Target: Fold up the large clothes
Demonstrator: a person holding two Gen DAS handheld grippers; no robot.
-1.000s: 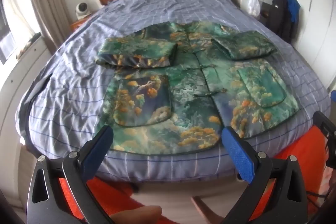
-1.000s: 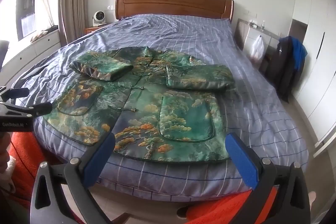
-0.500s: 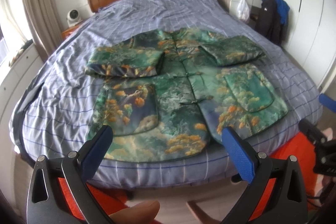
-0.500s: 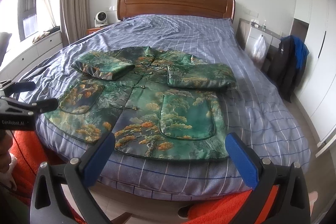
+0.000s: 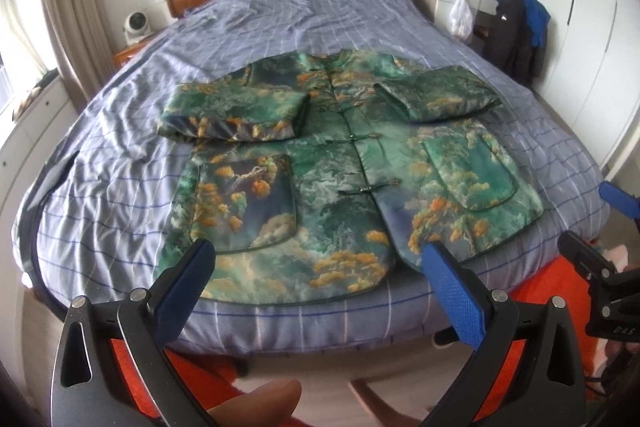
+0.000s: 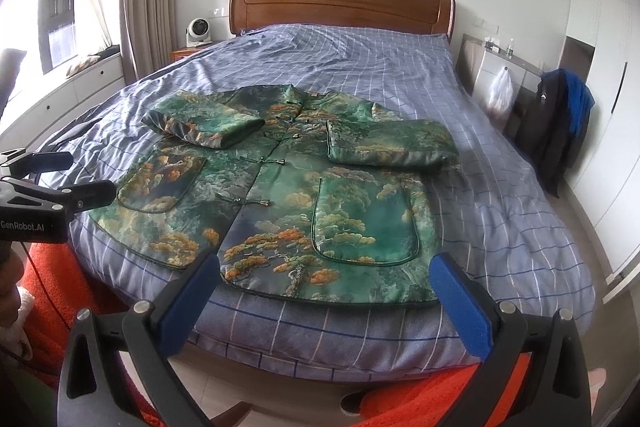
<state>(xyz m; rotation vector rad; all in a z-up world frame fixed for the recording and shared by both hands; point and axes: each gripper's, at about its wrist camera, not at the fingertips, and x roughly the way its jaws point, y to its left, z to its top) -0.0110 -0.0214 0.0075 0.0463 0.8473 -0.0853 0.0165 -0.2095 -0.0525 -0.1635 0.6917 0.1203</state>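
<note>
Your green brocade jacket [image 5: 332, 163] is lying face up on the near half of the bed [image 5: 280, 23], both sleeves already folded in across the chest. Your left gripper [image 5: 316, 285] and right gripper [image 6: 326, 291] hover off the near edge, both spread wide, holding nothing.

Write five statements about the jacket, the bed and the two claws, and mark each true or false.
1. The green patterned jacket lies front up on the bed. True.
2. Both sleeves are stretched straight out to the sides. False: each sleeve is folded in over the chest.
3. The left claw grips the jacket's hem. False: it is open and holds nothing, short of the hem.
4. The right claw is open and empty. True.
5. The bedcover is plain white. False: it is blue-grey with a checked pattern.
</note>
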